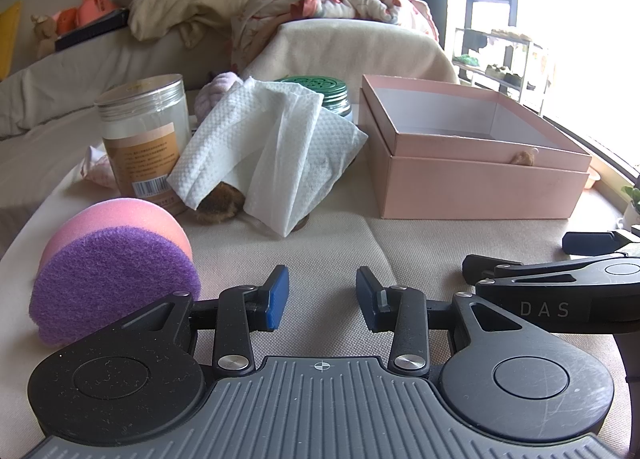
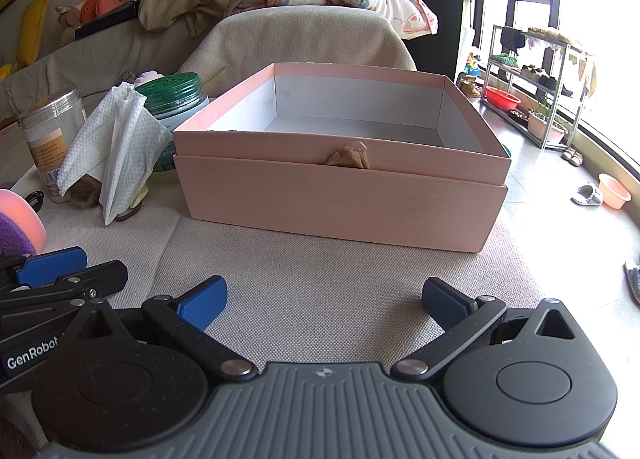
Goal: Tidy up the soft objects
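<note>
Both grippers hovered over the beige woven cloth surface (image 2: 320, 291) with nothing between their blue pads: the left gripper (image 1: 322, 299) stood partly parted, the right gripper (image 2: 325, 301) spread wide. Just left of the left gripper lay a round pink foam sponge with a purple scouring face (image 1: 114, 279). Farther back, a crumpled white paper towel (image 1: 276, 147) draped over a brown furry object (image 1: 220, 203), beside a clear plastic jar (image 1: 146, 135). An open pink cardboard box (image 2: 340, 199) sat ahead of the right gripper.

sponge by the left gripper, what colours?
Round sponge: pink foam body with a purple scrub face. Shows best in the left wrist view.
</note>
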`<state>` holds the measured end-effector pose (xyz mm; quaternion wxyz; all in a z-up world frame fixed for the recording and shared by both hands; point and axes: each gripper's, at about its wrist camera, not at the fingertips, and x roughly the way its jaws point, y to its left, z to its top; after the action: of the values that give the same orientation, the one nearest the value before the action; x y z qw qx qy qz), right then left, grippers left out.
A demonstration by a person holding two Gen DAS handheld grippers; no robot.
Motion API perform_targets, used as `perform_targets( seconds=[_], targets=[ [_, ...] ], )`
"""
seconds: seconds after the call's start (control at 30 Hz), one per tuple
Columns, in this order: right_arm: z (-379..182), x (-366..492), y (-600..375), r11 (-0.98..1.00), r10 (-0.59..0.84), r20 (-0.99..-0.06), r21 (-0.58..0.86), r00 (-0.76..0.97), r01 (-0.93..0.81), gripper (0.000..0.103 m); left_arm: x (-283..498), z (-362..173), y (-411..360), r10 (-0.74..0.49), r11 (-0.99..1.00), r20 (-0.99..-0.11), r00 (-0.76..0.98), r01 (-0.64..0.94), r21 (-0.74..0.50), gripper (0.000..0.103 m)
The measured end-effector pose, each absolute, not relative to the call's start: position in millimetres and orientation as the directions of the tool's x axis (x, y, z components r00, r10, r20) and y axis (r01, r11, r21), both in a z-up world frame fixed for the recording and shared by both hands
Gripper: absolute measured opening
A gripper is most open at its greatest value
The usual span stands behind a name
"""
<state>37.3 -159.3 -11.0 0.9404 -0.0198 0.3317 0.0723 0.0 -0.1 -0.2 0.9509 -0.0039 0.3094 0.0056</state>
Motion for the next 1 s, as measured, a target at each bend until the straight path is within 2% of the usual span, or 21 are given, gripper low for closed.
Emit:
perform_targets(
  seconds=[1.0],
  targets=[
    [-10.2,34.7,-158.8,0.989,0.123,-0.628,0.014,0.769,-0.147,0.103,-6.1,-1.9,-3.1,0.012,1.0,-0.588,0.809,-0.014,0.0,0.042]
  ],
)
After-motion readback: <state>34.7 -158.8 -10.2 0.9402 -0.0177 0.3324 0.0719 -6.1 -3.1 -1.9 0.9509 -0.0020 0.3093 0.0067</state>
